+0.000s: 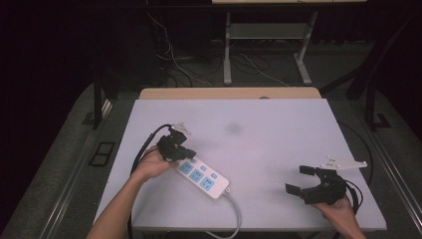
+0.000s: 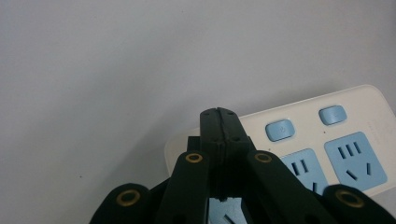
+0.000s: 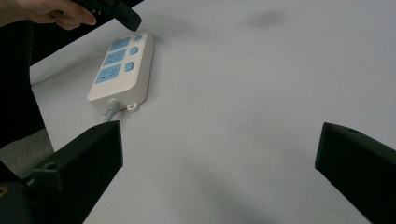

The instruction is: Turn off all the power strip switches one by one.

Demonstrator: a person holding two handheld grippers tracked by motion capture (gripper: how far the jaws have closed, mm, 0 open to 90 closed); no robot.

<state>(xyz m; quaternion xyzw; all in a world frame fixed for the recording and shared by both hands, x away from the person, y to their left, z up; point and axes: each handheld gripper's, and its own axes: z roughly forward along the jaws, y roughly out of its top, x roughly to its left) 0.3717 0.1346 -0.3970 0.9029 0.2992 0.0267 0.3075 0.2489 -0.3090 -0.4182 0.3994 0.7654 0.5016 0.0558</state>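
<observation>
Power strip lies flat on the white table, and every place here is reckoned from it. The left gripper, jaws clenched together on nothing, hovers at its far end, tips just above the row of blue buttons. The right gripper waits well apart from it, jaws spread and empty. The grey cord leaves its near end and drops over the table edge. I judge the strip rigid, fairly light and smooth-cased, likely to slide when pushed; grasp it across the narrow sides, minding the cord's drag.
</observation>
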